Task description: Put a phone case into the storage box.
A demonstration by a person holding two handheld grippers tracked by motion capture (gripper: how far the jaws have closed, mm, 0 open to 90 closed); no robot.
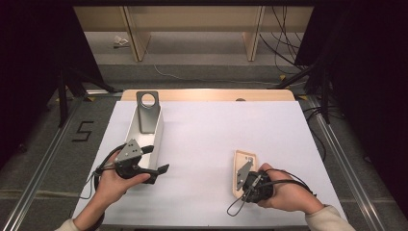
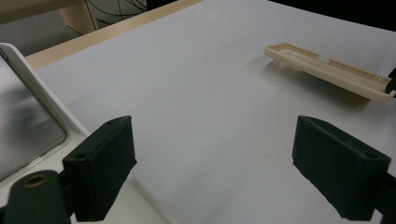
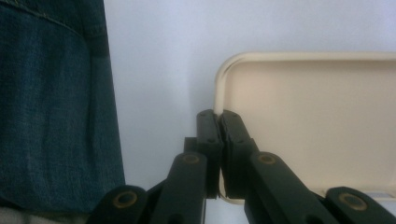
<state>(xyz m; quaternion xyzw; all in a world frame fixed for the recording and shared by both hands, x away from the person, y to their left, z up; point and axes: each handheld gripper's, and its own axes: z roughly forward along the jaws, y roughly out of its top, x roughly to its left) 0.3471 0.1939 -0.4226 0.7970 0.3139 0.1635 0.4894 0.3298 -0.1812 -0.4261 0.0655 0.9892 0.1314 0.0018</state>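
Cream plastic tray (image 3: 317, 121) — my right gripper (image 3: 218, 116) pinches its rim; my left gripper (image 2: 212, 154) hangs spread, apart.

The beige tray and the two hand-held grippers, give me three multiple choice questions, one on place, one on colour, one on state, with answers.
1. Where is the beige tray?
A. the table's right side
B. inside the white bin
C. on the floor

2. What colour is the long bin by the left hand-held gripper?
A. red
B. white
C. green

3. How do the right hand-held gripper jaws stand?
A. wide open
B. shut on the tray's rim
C. shut on a cable

Answers: 1 A, the high view shows it right of centre on the table. 2 B, its walls are white. 3 B, the right gripper view shows the jaws pinching the rim.
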